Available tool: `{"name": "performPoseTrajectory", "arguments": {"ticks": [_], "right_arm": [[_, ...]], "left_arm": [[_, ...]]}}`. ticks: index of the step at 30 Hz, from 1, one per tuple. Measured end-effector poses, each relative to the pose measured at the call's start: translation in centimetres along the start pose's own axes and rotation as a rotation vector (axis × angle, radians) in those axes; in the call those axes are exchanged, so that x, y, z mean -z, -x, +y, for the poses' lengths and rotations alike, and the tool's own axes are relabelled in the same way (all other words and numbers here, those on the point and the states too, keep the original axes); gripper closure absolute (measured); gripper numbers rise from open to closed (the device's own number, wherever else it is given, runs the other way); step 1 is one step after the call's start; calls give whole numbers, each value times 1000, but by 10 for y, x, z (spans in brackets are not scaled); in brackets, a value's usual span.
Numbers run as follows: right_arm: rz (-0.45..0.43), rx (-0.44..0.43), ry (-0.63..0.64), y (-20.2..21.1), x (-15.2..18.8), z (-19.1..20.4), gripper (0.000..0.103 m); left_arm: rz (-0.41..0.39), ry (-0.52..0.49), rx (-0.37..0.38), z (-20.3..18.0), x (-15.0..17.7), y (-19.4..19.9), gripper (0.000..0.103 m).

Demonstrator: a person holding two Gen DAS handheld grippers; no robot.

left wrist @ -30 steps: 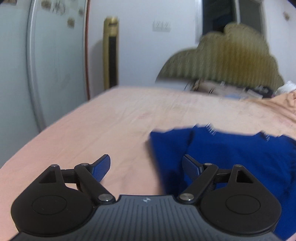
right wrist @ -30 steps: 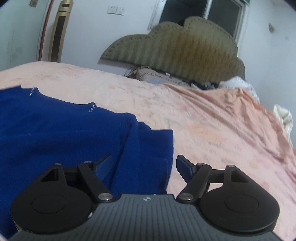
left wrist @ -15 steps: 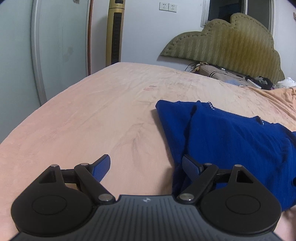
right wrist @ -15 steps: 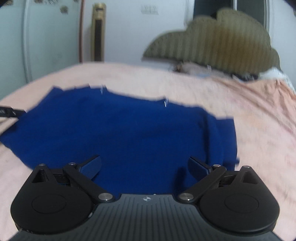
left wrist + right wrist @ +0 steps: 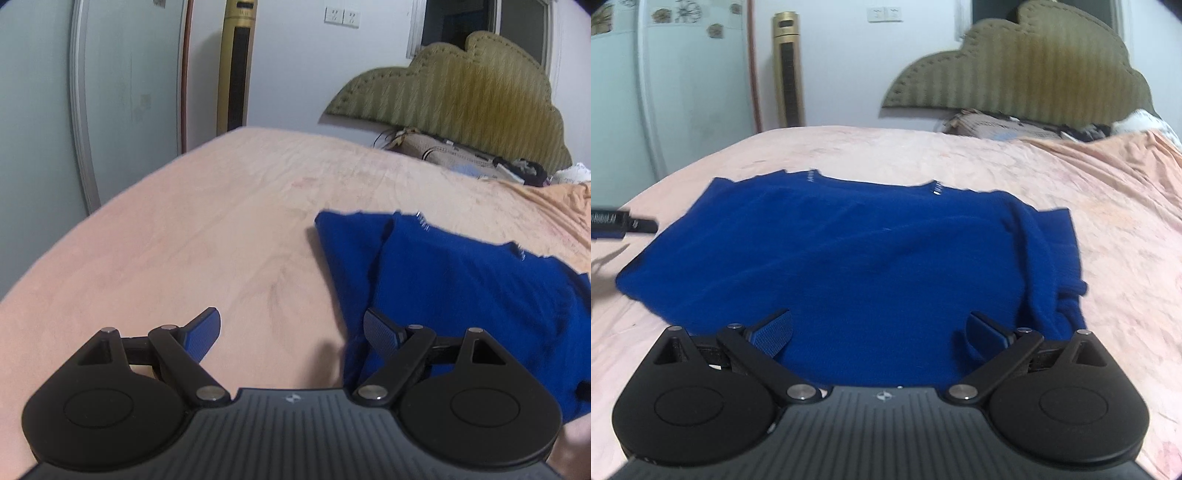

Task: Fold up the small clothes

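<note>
A dark blue garment (image 5: 857,266) lies flat on the pink bedspread (image 5: 1108,206), its side parts folded in. In the left wrist view the garment (image 5: 461,288) fills the right half. My left gripper (image 5: 291,332) is open and empty above the garment's left edge, its right finger over the cloth. My right gripper (image 5: 881,332) is open and empty above the garment's near edge, centred on it. The tip of the left gripper (image 5: 624,223) shows at the far left of the right wrist view.
An olive padded headboard (image 5: 1027,70) stands at the far end with pillows and clutter (image 5: 480,162) below it. A tall gold tower fan (image 5: 236,70) and a pale wardrobe door (image 5: 122,92) stand left of the bed. Bare bedspread (image 5: 184,229) lies left of the garment.
The right gripper has swung left from the garment's right sleeve edge and now faces its middle. The left gripper has steadied at the garment's left edge. Both stayed open.
</note>
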State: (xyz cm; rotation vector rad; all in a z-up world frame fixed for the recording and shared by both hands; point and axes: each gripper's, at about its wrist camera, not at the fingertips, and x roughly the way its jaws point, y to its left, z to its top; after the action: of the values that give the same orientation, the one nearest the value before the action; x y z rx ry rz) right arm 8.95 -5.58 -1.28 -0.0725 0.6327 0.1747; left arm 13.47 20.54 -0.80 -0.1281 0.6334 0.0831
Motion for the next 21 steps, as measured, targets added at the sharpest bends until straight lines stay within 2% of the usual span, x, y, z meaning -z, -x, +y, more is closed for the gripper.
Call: {"name": "performPoseTrajectory", "arguments": {"ticks": [3, 7, 13, 21], "right_arm": [[10, 1, 14, -6, 2, 6, 1], [35, 0, -3, -15, 9, 8, 0], [31, 12, 13, -18, 14, 12, 0], [33, 11, 11, -18, 14, 11, 0]], "left_arm": [[-12, -31, 31, -9, -10, 6, 18], [-20, -120, 69, -32, -25, 0, 15], [4, -180, 16, -66, -39, -37, 14], [60, -196, -58, -83, -6, -65, 14]]}}
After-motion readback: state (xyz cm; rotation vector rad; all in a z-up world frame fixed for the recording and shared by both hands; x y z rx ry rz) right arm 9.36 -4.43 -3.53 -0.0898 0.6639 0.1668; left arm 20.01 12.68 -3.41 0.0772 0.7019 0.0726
